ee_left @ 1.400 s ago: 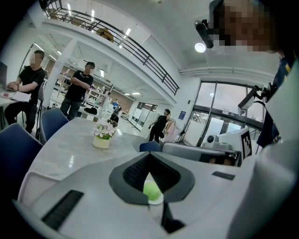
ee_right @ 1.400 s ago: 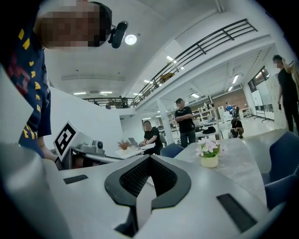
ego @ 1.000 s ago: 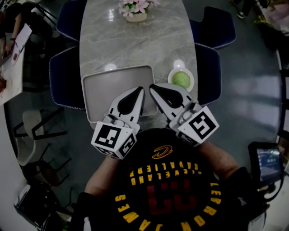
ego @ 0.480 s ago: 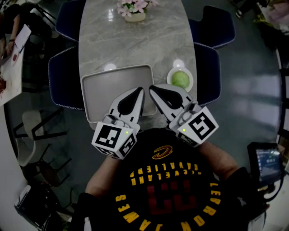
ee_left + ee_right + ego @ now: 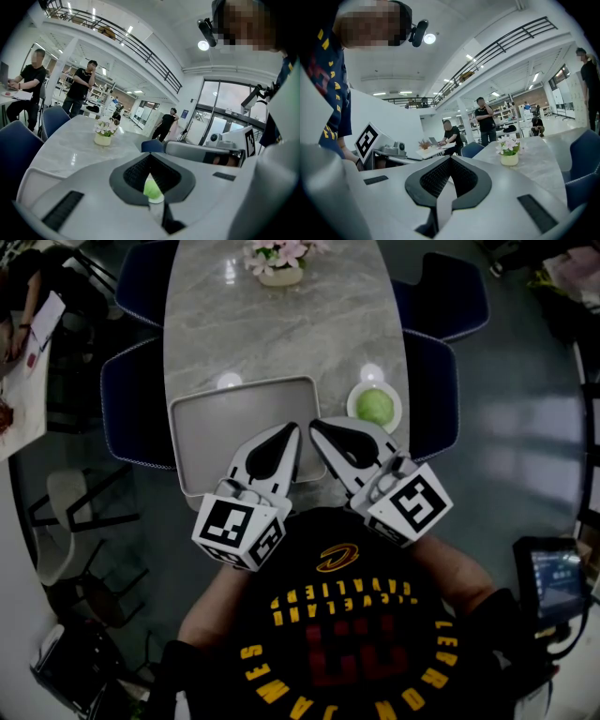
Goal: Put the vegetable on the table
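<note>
We note: round green vegetable (image 5: 375,407) sits on small white plate (image 5: 357,414), just right of grey rectangular tray (image 5: 216,427), on oval marble table (image 5: 281,334). Untouched, not yet moved to table surface.

Left gripper (image 5: 290,429) and right gripper (image 5: 316,424) hover over tray's near right corner, tips close together. Both pairs of jaws closed, nothing between.

We judge this ready pose ahead of reach. Right gripper nearer vegetable; jaws need opening first.

Left hand-held gripper (image 5: 292,427), right hand-held gripper (image 5: 315,422): jaws closed, empty, tips near each other, held before chest.
</note>
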The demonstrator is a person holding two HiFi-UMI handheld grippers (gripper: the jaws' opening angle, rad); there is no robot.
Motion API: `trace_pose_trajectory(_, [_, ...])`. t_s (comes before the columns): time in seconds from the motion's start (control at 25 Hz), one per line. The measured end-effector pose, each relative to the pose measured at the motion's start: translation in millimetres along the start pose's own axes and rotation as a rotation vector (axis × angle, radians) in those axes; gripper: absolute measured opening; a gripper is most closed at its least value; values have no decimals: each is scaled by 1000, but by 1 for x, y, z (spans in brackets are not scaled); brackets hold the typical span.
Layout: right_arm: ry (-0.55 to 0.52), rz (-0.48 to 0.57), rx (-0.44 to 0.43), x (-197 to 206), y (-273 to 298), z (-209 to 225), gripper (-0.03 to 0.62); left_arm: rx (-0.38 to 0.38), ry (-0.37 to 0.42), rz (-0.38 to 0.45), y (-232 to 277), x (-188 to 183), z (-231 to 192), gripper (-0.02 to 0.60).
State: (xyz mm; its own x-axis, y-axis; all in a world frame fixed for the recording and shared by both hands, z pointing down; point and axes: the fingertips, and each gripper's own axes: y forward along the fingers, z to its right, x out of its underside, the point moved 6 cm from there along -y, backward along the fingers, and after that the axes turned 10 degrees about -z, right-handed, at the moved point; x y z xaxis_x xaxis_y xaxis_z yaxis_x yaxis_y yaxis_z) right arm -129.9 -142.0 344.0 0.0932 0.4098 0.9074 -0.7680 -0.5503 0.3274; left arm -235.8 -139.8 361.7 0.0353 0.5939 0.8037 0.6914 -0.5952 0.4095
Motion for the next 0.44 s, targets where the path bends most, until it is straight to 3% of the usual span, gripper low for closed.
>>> trace_pose_trajectory(0.44, [15, -7, -5, 5, 1, 2, 3, -10, -3, -9, 4, 3, -2, 0])
